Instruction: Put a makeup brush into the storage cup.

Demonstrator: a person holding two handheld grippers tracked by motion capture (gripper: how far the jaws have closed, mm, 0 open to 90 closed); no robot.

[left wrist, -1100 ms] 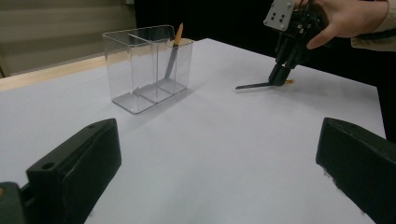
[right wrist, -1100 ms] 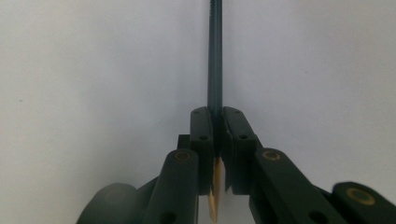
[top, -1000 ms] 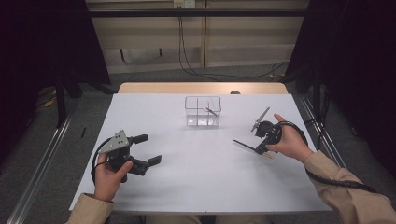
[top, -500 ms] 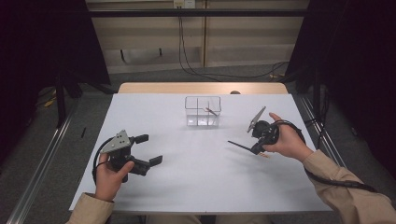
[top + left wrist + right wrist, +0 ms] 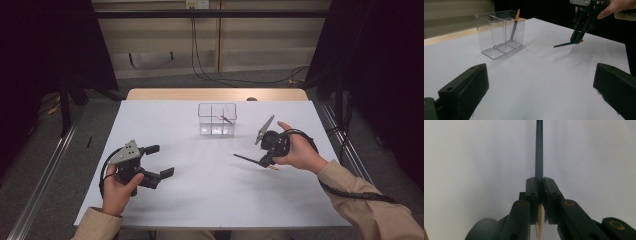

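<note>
The right gripper (image 5: 539, 195) has its jaws closed on a dark pencil (image 5: 539, 150); the pencil's sharpened end is partly hidden between the jaws, and its long shaft points away over the white table (image 5: 200, 200). The left gripper (image 5: 157, 162) rests open, holding nothing. Near them stands a clear divided box (image 5: 217, 119) with another pencil (image 5: 514, 25) leaning inside one compartment.

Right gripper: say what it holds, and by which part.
The right gripper is shut on a dark pencil, clamped near its bare-wood sharpened end, the long dark shaft sticking out ahead of the jaws. The left gripper is open and holds nothing.
</note>
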